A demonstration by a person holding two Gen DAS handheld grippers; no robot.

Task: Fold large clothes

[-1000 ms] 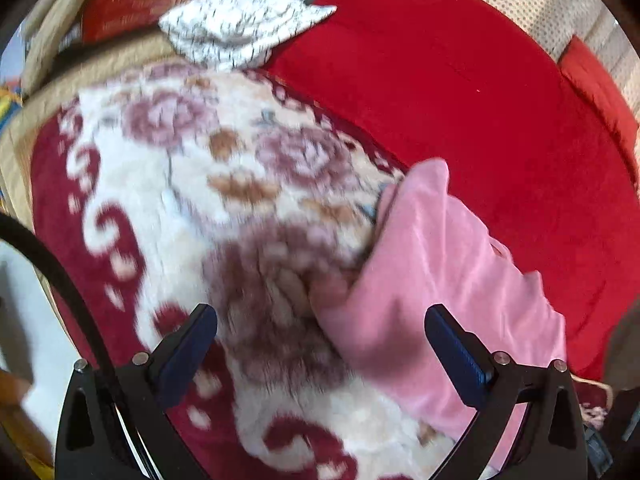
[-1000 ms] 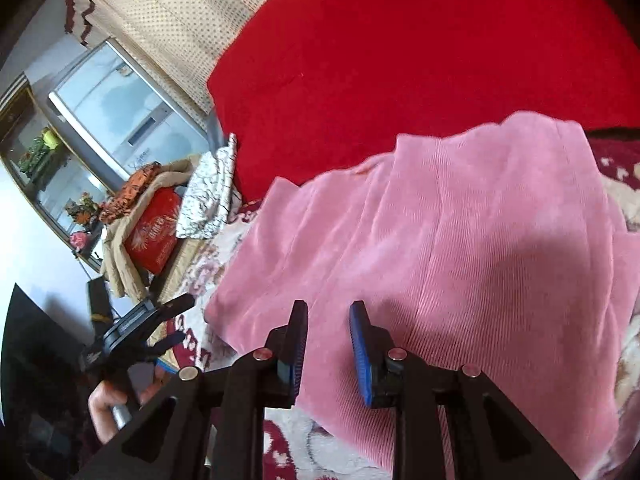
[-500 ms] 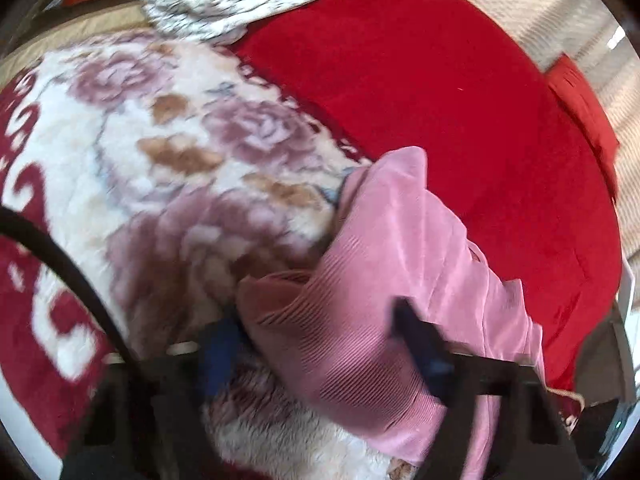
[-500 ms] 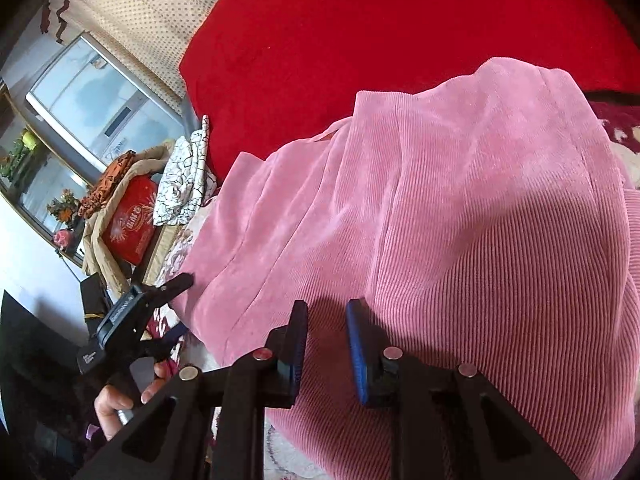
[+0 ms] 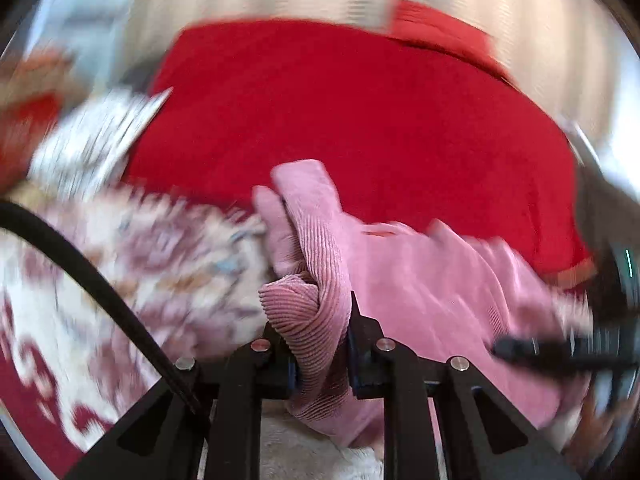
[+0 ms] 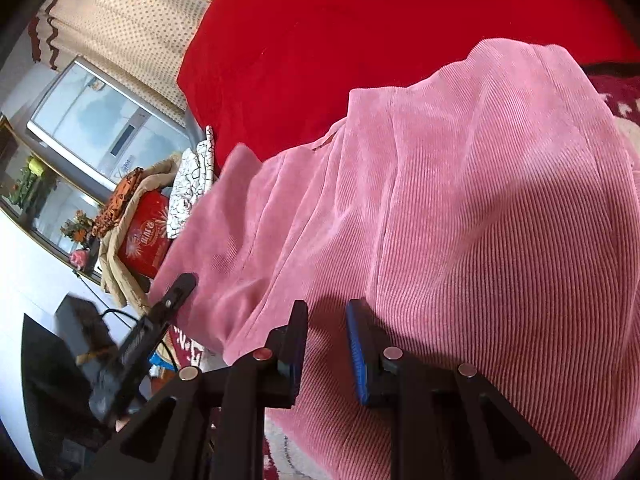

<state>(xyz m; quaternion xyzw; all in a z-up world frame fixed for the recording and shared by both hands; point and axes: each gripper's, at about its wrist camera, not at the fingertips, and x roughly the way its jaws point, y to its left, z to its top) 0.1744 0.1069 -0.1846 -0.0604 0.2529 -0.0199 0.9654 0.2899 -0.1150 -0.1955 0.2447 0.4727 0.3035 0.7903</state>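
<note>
A pink corduroy garment (image 6: pixel 460 216) lies on a floral blanket in front of a red cushion. My left gripper (image 5: pixel 320 340) is shut on a bunched fold of the pink garment (image 5: pixel 308 312) and holds it lifted; this view is blurred by motion. It also shows in the right wrist view (image 6: pixel 176 292) at the garment's far left edge. My right gripper (image 6: pixel 326 344) hovers just over the garment's near side. Its jaws stand a narrow gap apart with no cloth between them.
A large red cushion (image 6: pixel 360 28) rises behind the garment. The floral blanket (image 5: pixel 132 264) spreads to the left. A black-and-white patterned cloth (image 6: pixel 192 184) and a red box (image 6: pixel 144 236) lie at the far end. A dotted curtain (image 6: pixel 132 20) and a window are beyond.
My left gripper went from wide open beside the garment's edge to shut on a fold of it, then swung up. The right gripper moved closer over the garment.
</note>
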